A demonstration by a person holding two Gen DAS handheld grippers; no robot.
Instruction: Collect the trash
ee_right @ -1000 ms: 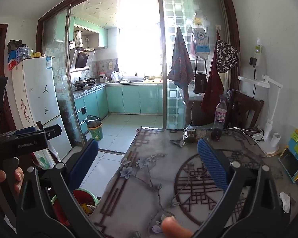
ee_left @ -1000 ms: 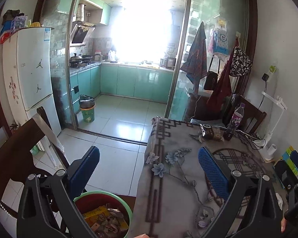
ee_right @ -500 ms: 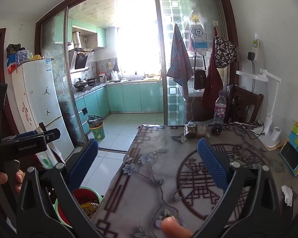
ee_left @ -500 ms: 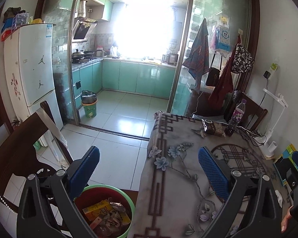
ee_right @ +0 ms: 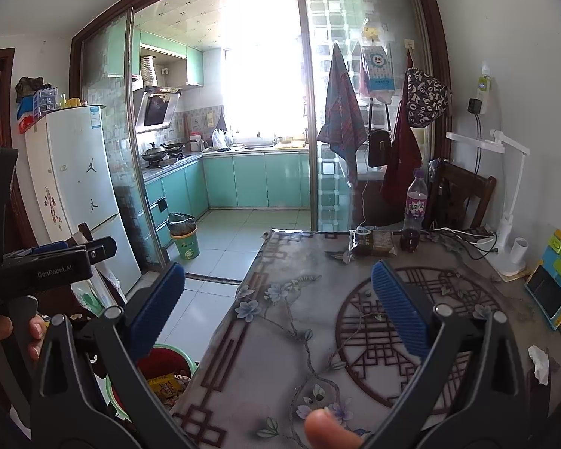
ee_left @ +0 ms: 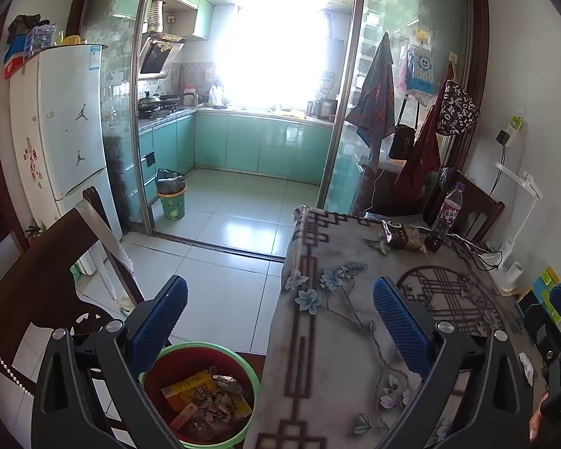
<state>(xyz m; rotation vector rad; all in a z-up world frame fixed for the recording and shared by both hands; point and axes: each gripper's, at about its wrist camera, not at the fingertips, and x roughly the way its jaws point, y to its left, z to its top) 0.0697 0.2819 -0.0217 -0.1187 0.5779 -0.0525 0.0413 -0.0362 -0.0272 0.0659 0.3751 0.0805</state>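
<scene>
Both hand-held grippers (ee_left: 280,318) (ee_right: 278,299) gape above table edge (ee_left: 280,336).

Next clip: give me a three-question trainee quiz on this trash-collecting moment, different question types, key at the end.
1. True or false: the left tongs and the right tongs both stand open and hold nothing.
2. Multiple choice: the crumpled white tissue lies (A) in the bin, (B) on the table's near right edge, (C) beside the bottle.
3. Fill in: the green-rimmed trash bin stands on the floor at the table's ____ side.

Key: 1 true; 2 B; 3 left. The snack packet and purple-labelled bottle stand at the far end.
</scene>
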